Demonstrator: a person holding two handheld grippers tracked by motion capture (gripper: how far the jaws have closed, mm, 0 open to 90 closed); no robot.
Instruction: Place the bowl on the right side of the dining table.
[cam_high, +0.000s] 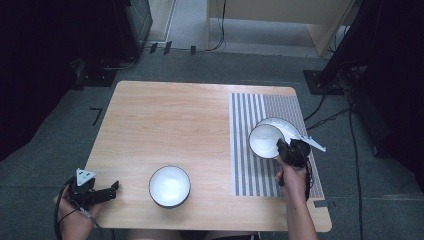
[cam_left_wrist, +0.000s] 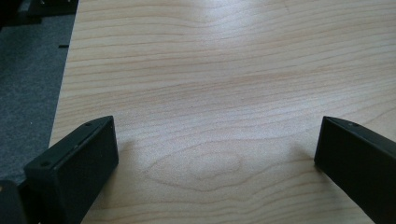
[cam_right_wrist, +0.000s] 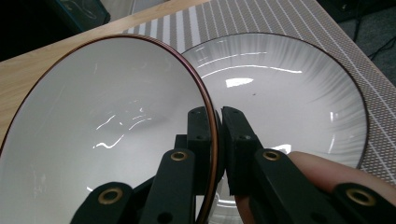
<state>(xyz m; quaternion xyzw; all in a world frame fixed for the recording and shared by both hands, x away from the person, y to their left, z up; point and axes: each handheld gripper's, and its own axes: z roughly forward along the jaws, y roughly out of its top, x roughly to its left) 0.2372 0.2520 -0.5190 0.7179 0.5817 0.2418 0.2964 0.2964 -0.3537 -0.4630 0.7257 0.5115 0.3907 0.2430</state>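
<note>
My right gripper (cam_high: 281, 145) (cam_right_wrist: 218, 116) is shut on the rim of a white bowl (cam_high: 265, 140) (cam_right_wrist: 102, 135) with a dark rim, and the bowl hangs tilted over the striped mat (cam_high: 250, 165). Under and behind that bowl a white plate (cam_high: 287, 126) (cam_right_wrist: 285, 102) lies on the mat. A second white bowl (cam_high: 170, 185) stands upright on the wooden table (cam_high: 170, 125) near its front edge. At the front left corner my left gripper (cam_high: 111, 190) (cam_left_wrist: 217, 149) is open over bare wood, jaws wide apart with nothing between them.
The striped mat (cam_right_wrist: 289, 21) covers the table's right side. Beyond the table are grey carpet, black stands and cables (cam_high: 330, 115) on the floor, and a wooden cabinet at the back. Bare wood (cam_left_wrist: 224, 70) lies ahead of the left gripper.
</note>
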